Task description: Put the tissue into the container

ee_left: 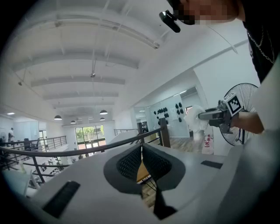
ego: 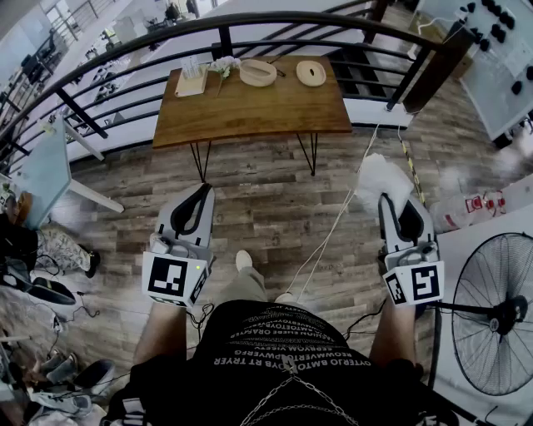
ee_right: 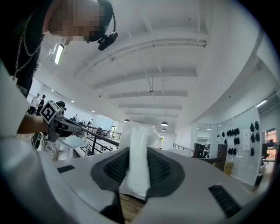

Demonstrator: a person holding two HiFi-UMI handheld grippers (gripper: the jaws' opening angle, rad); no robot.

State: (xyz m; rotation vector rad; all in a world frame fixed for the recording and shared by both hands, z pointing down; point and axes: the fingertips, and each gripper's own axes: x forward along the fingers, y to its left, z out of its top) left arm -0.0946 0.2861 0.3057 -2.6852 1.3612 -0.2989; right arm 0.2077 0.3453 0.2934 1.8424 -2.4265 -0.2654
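My right gripper (ego: pixel 390 198) is shut on a white tissue (ego: pixel 382 176), which puffs out above its tips. In the right gripper view the tissue (ee_right: pixel 139 162) hangs pinched between the dark pads of the right gripper (ee_right: pixel 138 173). My left gripper (ego: pixel 202 191) is held at the same height on the left, shut with nothing in it; its pads (ee_left: pixel 151 164) meet. A round wooden container (ego: pixel 257 72) stands on the far wooden table (ego: pixel 250 112), with a flat round lid (ego: pixel 311 73) beside it. Both grippers are well short of the table, above the plank floor.
A tissue holder (ego: pixel 191 81) and some crumpled white paper (ego: pixel 224 65) sit at the table's back left. A black railing (ego: pixel 250 21) runs behind the table. A standing fan (ego: pixel 493 324) is at my right, and a white cable (ego: pixel 333 233) trails over the floor.
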